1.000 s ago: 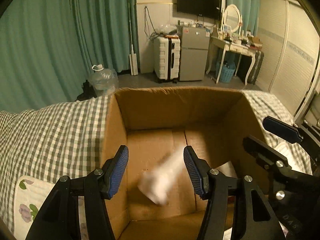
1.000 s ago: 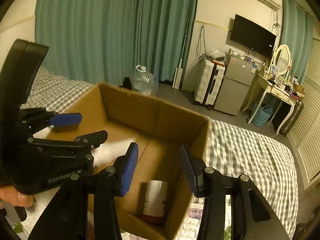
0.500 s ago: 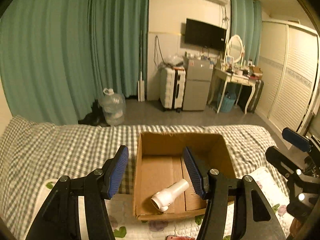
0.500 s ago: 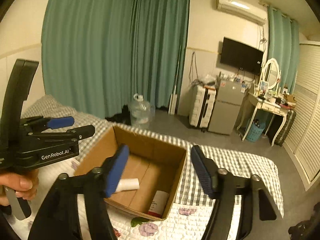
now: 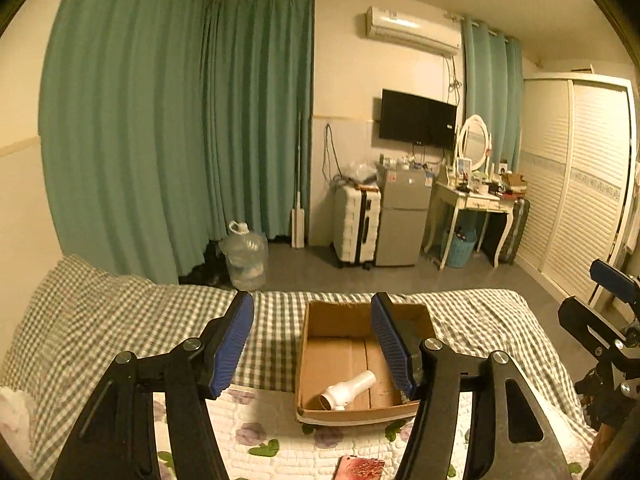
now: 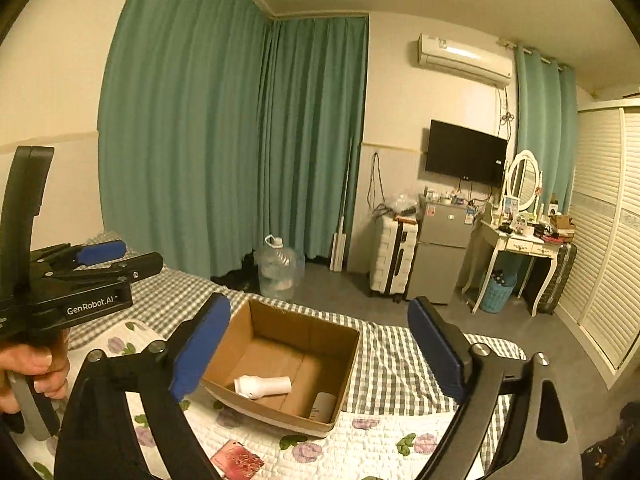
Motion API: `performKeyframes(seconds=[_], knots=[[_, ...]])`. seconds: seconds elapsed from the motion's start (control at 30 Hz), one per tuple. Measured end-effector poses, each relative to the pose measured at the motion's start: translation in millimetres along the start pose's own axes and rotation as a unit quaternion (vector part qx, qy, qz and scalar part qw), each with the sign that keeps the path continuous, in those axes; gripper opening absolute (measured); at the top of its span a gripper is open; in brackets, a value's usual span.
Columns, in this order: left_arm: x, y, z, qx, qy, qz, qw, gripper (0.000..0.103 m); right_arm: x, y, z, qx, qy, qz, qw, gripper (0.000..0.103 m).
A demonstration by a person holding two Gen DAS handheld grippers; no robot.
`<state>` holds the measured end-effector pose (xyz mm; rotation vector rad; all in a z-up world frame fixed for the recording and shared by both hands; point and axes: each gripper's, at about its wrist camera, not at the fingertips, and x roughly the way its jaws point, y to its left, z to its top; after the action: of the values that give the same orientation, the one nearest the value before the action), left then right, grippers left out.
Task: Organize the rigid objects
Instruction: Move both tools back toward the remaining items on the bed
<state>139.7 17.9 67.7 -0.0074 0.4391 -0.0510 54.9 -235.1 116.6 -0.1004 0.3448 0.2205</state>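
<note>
On the bed point(image 5: 132, 320), an open box point(image 5: 320, 410) rests on a floral quilt point(image 6: 380, 436); inside lie a white bottle point(image 5: 348, 390) on its side and a can point(image 6: 323, 407) in the near right corner. A red card point(image 6: 237, 459) lies on the quilt in front of the box, well apart from it. Left gripper point(image 5: 312, 340) and right gripper point(image 6: 320, 344) both hang above and back from the box, jaws apart and opening, with nothing between the pads.

Handling, as judged: the bottle looks like light, stiff plastic with a smooth, possibly slippery skin; the straight barrel, taken across its width near the middle, offers the surest hold, the flared end less so. The can looks rigid and is best taken across its round wall. The card is thin and flat against soft quilting, so a hold on one edge would be needed.

Change from the earlier frames: a second ago both cameras sat low at the box mouth and the bottle was a blur falling inside; it now lies settled, both grippers have drawn up and away, and the right jaws stand much wider
</note>
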Motion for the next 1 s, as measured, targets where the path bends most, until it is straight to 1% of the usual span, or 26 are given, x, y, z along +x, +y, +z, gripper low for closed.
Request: performKeyframes(seconds=[0.07,0.17,0.33,0.5,0.6,0.77,1.0], knots=[[-12.1,-0.8,1.4,0.009,-0.012,0.006,0.9999,0.066,-12.6,4.6,3.4,-0.001,-0.008,-0.004,1.000,0.094],[-24.6,-1.6,1.7,0.021,-0.025,0.014,0.9994,0.067,-24.8,8.0,8.1,0.001,-0.018,-0.012,1.000,0.102],[-40.6,0.0,-6.1,0.026,-0.039,0.011,0.9988,0.067,-37.8,11.9,7.7,0.007,-0.023,-0.017,1.000,0.103],[-43.9,3.6,-22.2,0.023,-0.038,0.006,0.9990,0.067,-40.9,14.7,-3.2,0.018,-0.015,-0.018,1.000,0.103],[-38.1,4.8,-33.0,0.021,-0.029,0.000,0.9994,0.067,-37.1,13.3,-13.6,0.027,-0.003,-0.018,0.999,0.103],[-25.5,7.4,-55.9,0.018,-0.013,-0.007,0.9997,0.067,-24.5,15.5,-40.6,0.028,0.028,-0.029,0.999,0.103],[-7.9,0.8,-90.5,0.043,0.006,0.001,0.9990,0.067,1.9,10.0,-88.0,0.067,0.090,-0.021,0.993,0.103]])
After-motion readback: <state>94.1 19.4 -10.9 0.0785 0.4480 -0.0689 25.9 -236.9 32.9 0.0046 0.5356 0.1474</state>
